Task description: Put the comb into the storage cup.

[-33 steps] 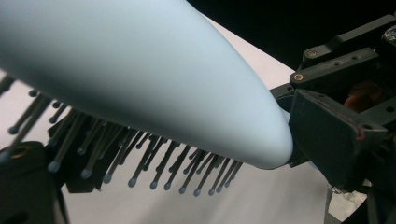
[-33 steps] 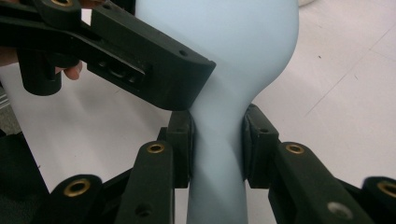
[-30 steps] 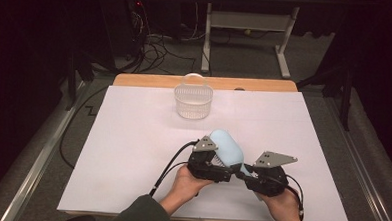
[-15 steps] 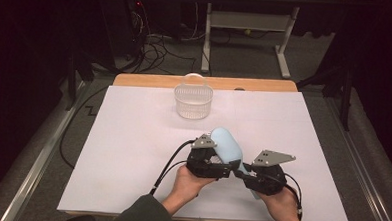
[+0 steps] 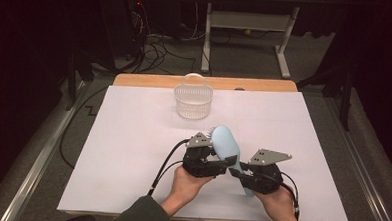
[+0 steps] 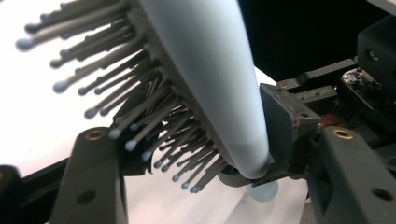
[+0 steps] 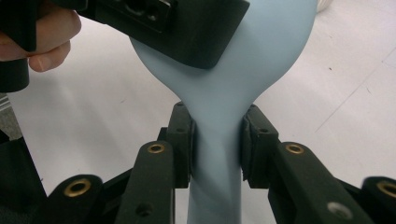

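Near the front edge of the white table cover (image 5: 132, 153), a light-blue paddle hairbrush (image 5: 226, 144) is held clear of the surface between two hand-held grippers. The right gripper (image 7: 217, 149) is clamped on the narrow handle just below the neck, one pad flat on each side. The left gripper (image 6: 196, 149) has just been closing its jaws across the brush head: one pad bears on the smooth back, while the other jaw sits among the ball-tipped bristles (image 6: 116, 112), so the grip on that side is judged soft and compliant. Risks from here: the smooth, rounded back may slide along the left pad if that hand pulls or twists; the bristles may bend or splay under further closing; and opposing motion of the two hands would load the thin neck. Releasing the right grip before the left one is firm could let the brush pivot and drop onto the cover. Long axis: it runs from the handle near the person up and slightly leftward in the high view, head end toward the clear plastic basket (image 5: 193, 101), which stands well apart at the far side. Bristle face points to the person's left, back face to the right.
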Available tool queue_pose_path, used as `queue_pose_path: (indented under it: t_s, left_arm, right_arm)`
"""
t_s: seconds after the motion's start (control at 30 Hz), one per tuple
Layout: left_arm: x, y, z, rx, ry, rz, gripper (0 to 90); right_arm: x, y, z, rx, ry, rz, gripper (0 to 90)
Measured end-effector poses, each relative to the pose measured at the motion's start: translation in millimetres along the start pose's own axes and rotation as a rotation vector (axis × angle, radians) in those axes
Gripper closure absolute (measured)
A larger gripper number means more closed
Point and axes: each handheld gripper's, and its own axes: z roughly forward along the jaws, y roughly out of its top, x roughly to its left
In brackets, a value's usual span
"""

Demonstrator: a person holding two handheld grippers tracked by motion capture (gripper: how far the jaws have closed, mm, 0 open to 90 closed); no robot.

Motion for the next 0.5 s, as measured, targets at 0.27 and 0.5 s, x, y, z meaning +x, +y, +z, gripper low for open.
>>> queue_pose_path:
  t_s: [0.27,0.5]
  left_arm:
    - [-4.0,1.1,-5.0,-0.007,-0.015,0.011,48.5]
    - [-6.1,3.5,-7.7,-0.002,-0.026,0.018,50.5]
  right_arm:
    - [1.2,0.8,-0.6,-0.013,0.014,-0.004,70.1]
    - [0.2,0.2,-1.6,-0.03,0.045,0.01,70.1]
